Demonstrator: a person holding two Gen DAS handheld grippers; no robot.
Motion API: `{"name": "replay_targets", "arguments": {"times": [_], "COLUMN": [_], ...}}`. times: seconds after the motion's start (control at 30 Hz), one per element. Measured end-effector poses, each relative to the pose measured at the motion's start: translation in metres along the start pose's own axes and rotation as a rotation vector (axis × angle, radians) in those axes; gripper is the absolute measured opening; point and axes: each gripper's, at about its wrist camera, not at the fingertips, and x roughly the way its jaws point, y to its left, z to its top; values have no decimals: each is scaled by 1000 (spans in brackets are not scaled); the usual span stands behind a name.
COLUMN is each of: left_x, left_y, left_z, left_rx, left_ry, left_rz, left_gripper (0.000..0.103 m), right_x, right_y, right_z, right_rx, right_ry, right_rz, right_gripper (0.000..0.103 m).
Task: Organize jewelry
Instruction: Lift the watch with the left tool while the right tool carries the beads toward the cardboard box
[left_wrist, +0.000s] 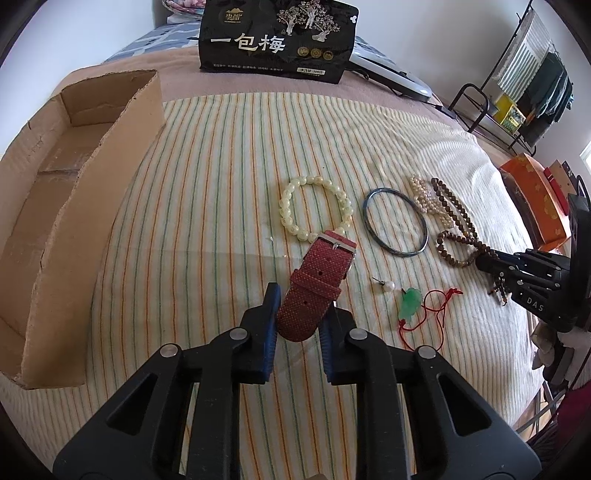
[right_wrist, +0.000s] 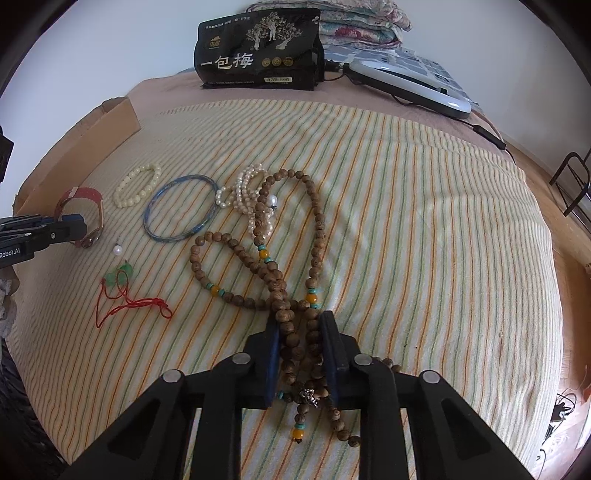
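A cardboard box (left_wrist: 55, 206) sits open along the left edge of the striped cloth (left_wrist: 221, 166), nothing visible inside it — its near end is cut off. The left gripper (left_wrist: 297, 314) is closed on the end of the red watch strap (left_wrist: 317, 280) near the cloth's front edge. Toward the right — the right gripper (right_wrist: 301, 339) pinches the wooden bead necklace (right_wrist: 280, 258), bunched strands between its fingers, the tail hidden beneath.

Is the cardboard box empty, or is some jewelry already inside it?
Empty as far as visible: the cardboard box shows only its bare floor in the left wrist view. Its nearest corner is hidden.
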Motion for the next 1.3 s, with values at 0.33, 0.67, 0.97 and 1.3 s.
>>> {"name": "replay_targets", "arguments": {"times": [0.33, 0.67, 0.97, 1.3], "left_x": [-20, -41, -51, -81], "left_y": [-3, 0, 3, 4], "left_z": [3, 9, 10, 19], "left_rx": [9, -6, -20, -10], "left_ry": [-50, -104, -123, -196], "left_rz": [-12, -18, -14, -8], "left_gripper": [18, 17, 17, 17], "right_x": [-19, -62, -54, -100], "right_y": [-1, -1, -12, -10], "right_z": [8, 23, 22, 33], "right_rx": [28, 79, 115, 146], "right_ry": [-59, -195, -155, -290], "right_rz": [-11, -10, -26, -30], "right_gripper": [10, 4, 4, 4]}}
